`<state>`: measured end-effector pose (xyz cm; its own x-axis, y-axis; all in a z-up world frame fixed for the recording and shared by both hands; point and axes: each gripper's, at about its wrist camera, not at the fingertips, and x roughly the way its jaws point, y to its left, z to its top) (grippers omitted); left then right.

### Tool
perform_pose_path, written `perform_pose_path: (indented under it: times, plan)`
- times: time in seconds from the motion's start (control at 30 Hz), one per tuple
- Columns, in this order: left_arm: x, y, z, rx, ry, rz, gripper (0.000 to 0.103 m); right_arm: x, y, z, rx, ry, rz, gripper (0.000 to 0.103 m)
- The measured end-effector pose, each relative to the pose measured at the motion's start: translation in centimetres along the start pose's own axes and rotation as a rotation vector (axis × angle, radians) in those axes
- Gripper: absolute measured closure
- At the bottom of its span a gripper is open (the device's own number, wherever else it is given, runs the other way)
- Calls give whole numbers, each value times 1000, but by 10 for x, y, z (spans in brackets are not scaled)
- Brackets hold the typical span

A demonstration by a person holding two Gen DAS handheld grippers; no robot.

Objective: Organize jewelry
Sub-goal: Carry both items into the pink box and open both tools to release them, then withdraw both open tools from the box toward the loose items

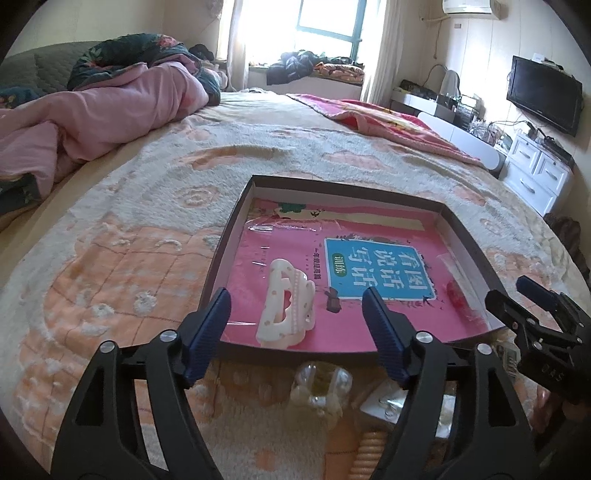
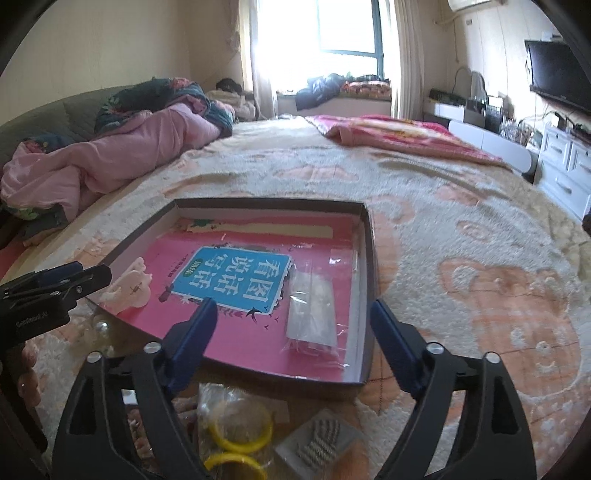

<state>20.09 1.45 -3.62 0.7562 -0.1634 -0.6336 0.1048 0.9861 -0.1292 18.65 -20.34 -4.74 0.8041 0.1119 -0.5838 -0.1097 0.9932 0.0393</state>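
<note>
On the bed, a shallow dark-rimmed cardboard tray [image 1: 236,206] holds a cream plastic hair claw [image 1: 286,312] at seven o'clock. Both the left gripper [image 1: 295,314] and right gripper [image 2: 291,328] gape, released. Only the right view shows yellow bangles [image 2: 240,439] in clear bags.

- Daylight floods through the window [image 1: 325,22], blown out white at the far side of the bed [image 1: 147,206].
- Fisheye bends the edges; corners go black.
- Items nearest the lens blur softly.
</note>
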Motion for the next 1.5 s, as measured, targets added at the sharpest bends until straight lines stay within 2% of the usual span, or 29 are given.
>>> perform_pose_path:
  times: [0.13, 0.23, 0.43, 0.73, 1.17, 1.5]
  plan:
    - [-9, 0, -2, -11, -19, 4, 31, -16, 1, 0, -12, -48, -7, 12]
    - [-17, 2, -2, -22, -36, 3, 22, -28, 2, 0, -17, -78, -9, 10]
    - [-39, 0, -4, -33, -80, -3, 13, -51, 2, 3, -23, -130, -4, 8]
    - [-77, -1, -13, -33, -163, 12, 12, -77, 1, -2, -14, -158, 21, 7]
    - [-106, 10, -34, -43, -201, 53, 12, -101, 5, -18, -27, -172, 56, 7]
    - [-115, 23, -57, -51, -198, 60, 12, -109, 15, -38, -54, -157, 88, 7]
